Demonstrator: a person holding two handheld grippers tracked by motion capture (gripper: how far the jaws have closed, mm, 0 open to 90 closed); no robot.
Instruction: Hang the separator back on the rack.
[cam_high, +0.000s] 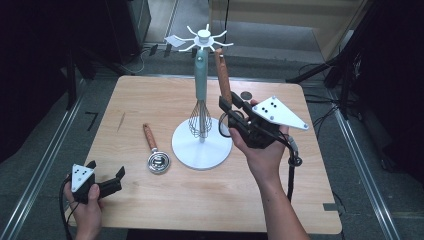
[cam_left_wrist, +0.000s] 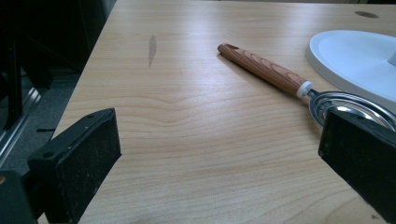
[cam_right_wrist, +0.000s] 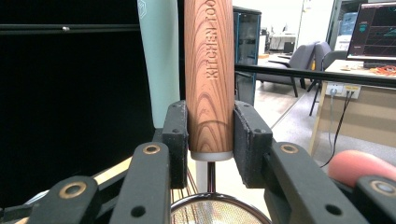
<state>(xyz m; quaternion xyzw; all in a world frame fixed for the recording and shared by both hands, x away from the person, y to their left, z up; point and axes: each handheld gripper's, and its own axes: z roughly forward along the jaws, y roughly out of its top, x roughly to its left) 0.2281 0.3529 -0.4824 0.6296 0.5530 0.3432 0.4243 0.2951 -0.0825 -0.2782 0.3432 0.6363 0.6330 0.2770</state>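
Note:
A white utensil stand with hooks at its top rises from the table's middle. A whisk with a teal handle hangs from it. My right gripper is shut on the wooden handle of a utensil held upright beside the stand's pole. In the right gripper view the jaws clamp the lower end of that handle, a round wire head hangs below, and the teal handle stands just behind. Another wood-handled utensil lies flat left of the base. My left gripper is open near the front left corner.
The light wooden table has a small dark round spot behind the right gripper. The stand's base lies ahead and right of the left gripper. Dark floor and metal rails surround the table.

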